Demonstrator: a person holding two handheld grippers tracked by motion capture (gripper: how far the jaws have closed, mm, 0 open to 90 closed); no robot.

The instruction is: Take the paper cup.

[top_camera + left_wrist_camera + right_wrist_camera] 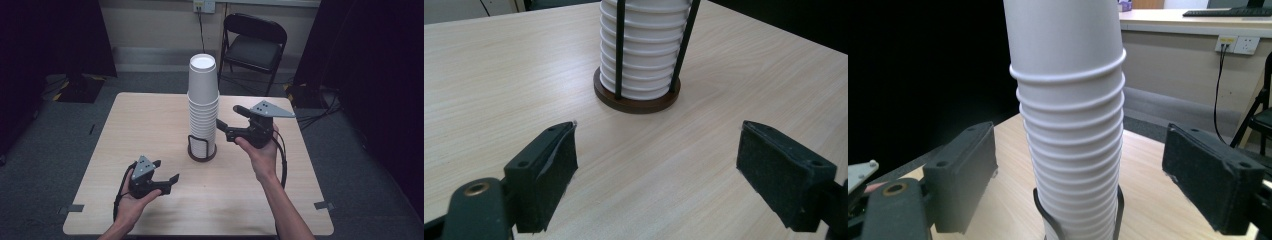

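Note:
A tall stack of white paper cups (202, 107), nested rim-down, stands in a wire holder with a dark round base (201, 154) at the middle of the table (150, 120). My right gripper (228, 116) is held above the table just right of the stack, pointing left at it. In the right gripper view its jaws stand wide on either side of the stack (1070, 125) without touching it; the gripper (1080, 175) is open. My left gripper (166, 170) rests low at the front left, open and empty. The left gripper view faces the holder's base (636, 100) with the gripper (656, 165) short of it.
A black folding chair (255, 42) stands behind the table, with a wall socket (204, 6) and its cable above. Dark curtains flank both sides. Tape marks lie on the grey floor by the table's front corners (324, 205).

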